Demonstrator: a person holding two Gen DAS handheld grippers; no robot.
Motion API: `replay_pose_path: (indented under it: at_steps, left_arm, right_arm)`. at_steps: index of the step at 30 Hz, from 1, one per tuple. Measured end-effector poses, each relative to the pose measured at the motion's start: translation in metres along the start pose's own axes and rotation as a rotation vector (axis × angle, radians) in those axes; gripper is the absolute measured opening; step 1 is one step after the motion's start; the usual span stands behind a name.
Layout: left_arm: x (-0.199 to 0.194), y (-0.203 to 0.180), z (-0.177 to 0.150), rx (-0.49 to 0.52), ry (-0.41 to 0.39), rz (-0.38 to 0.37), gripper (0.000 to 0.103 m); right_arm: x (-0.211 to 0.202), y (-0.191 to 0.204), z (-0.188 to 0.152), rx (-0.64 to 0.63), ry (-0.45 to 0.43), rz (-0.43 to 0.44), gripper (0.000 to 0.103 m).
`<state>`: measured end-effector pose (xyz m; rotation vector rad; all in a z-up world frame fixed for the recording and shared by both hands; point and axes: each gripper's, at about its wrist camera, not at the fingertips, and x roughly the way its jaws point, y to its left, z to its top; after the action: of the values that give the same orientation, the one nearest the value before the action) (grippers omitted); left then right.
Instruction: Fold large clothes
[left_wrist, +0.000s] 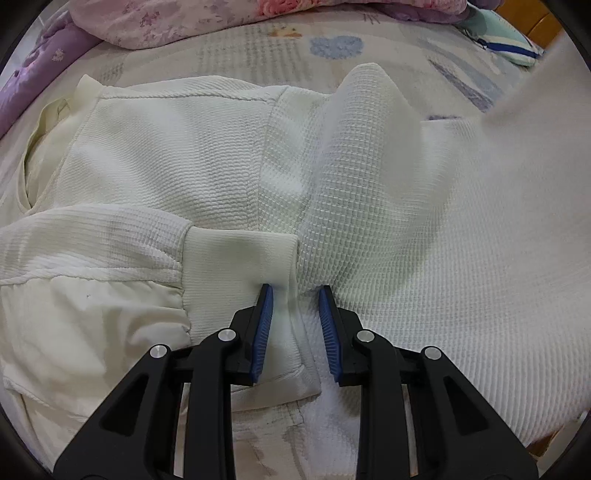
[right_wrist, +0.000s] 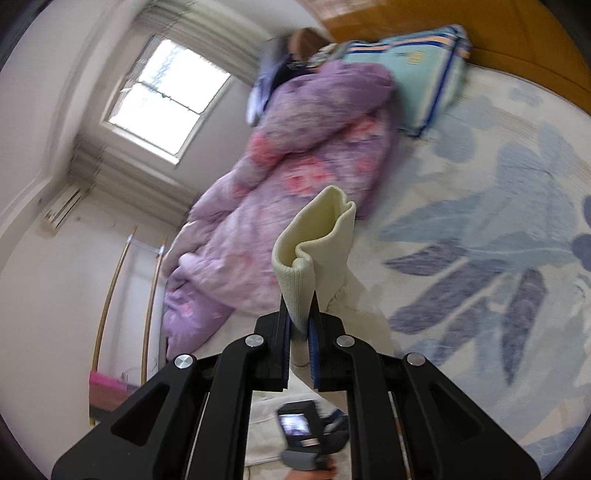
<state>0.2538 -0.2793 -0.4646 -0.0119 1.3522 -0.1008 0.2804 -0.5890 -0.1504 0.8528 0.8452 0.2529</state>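
Fabric is what we handle here: our left claw (left_wrist: 295, 291), part open, straddles the ribbed cuff (left_wrist: 240, 258) of the cream waffle-knit jacket (left_wrist: 166, 155) lying on the bed (left_wrist: 229, 44), while our right claw (right_wrist: 300, 314) pinches another ribbed cuff (right_wrist: 314, 251), soft, light, best gripped at hems.

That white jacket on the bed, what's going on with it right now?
A person with a gripper in each hand is folding a white jacket spread on the bed. The right gripper is shut on a ribbed cuff and holds it up off the bed. The left gripper points down at the jacket, its jaws partly apart around a fold of fabric beside the other cuff. A purple quilt lies bunched along the far side.
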Motion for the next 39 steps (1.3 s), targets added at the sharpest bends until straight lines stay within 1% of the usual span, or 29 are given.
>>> replay_pose_path:
  at_steps: [1,5,6,7,8,9,10,12,13,15,18,19,22,24,26,29,30,33,35,37,39]
  left_arm:
    - [0.000,0.002,-0.001,-0.003,-0.006,-0.011,0.026]
    - [-0.001,0.011,-0.004,0.017,-0.014,-0.039,0.026]
    - [-0.002,0.016,-0.003,0.019,-0.003,-0.052,0.026]
    - [-0.004,0.021,0.000,0.001,0.026,-0.080,0.024]
    - [-0.008,0.028,0.005,-0.030,0.062,-0.105,0.020]
    - [-0.012,0.035,0.008,-0.053,0.084,-0.116,0.008]
    - [-0.024,0.050,0.010,-0.094,0.095,-0.143,0.006]
    - [-0.047,0.067,0.012,-0.110,0.052,-0.162,0.006]
    - [-0.067,0.081,0.011,-0.091,0.021,-0.153,0.006]
    - [-0.093,0.106,0.008,-0.083,-0.009,-0.127,0.006]
    - [-0.127,0.144,0.015,-0.119,-0.039,-0.119,0.006]
    - [-0.141,0.158,0.011,-0.129,-0.048,-0.099,0.006]
    - [-0.172,0.192,0.002,-0.115,-0.073,-0.035,0.006]
    - [-0.188,0.215,-0.001,-0.145,-0.092,-0.011,0.006]
    - [-0.202,0.241,-0.012,-0.180,-0.106,0.013,0.006]
    - [-0.217,0.278,-0.024,-0.209,-0.115,0.070,0.007]
    - [-0.221,0.288,-0.026,-0.215,-0.119,0.079,0.007]
    - [-0.231,0.321,-0.039,-0.239,-0.137,0.084,0.007]
    - [-0.230,0.336,-0.045,-0.256,-0.132,0.100,0.007]
    - [-0.226,0.349,-0.050,-0.273,-0.134,0.107,0.007]
    - [-0.223,0.359,-0.058,-0.285,-0.133,0.111,0.007]
  right_arm:
    - [0.004,0.018,-0.004,-0.022,0.008,0.021,0.008]
    - [0.017,0.068,-0.020,-0.079,0.041,0.059,0.008]
    - [0.022,0.082,-0.027,-0.097,0.052,0.068,0.008]
    - [0.027,0.095,-0.034,-0.115,0.061,0.073,0.008]
    - [0.030,0.105,-0.039,-0.126,0.065,0.073,0.008]
    - [0.035,0.118,-0.047,-0.143,0.073,0.072,0.008]
    - [0.039,0.127,-0.052,-0.155,0.079,0.070,0.008]
    - [0.053,0.146,-0.066,-0.175,0.097,0.057,0.008]
    - [0.061,0.155,-0.074,-0.181,0.106,0.052,0.008]
    - [0.076,0.171,-0.089,-0.197,0.124,0.049,0.008]
    - [0.101,0.192,-0.114,-0.200,0.162,0.066,0.008]
    - [0.108,0.198,-0.122,-0.199,0.175,0.073,0.008]
    - [0.133,0.218,-0.148,-0.207,0.215,0.094,0.008]
    - [0.153,0.232,-0.170,-0.215,0.255,0.110,0.008]
    - [0.174,0.241,-0.190,-0.221,0.306,0.120,0.008]
    - [0.205,0.250,-0.223,-0.218,0.379,0.115,0.008]
    - [0.213,0.252,-0.234,-0.221,0.399,0.113,0.008]
    - [0.247,0.257,-0.273,-0.243,0.464,0.087,0.008]
    - [0.267,0.255,-0.295,-0.255,0.501,0.056,0.008]
    - [0.285,0.251,-0.316,-0.252,0.536,0.048,0.008]
    - [0.306,0.241,-0.340,-0.243,0.589,0.031,0.009]
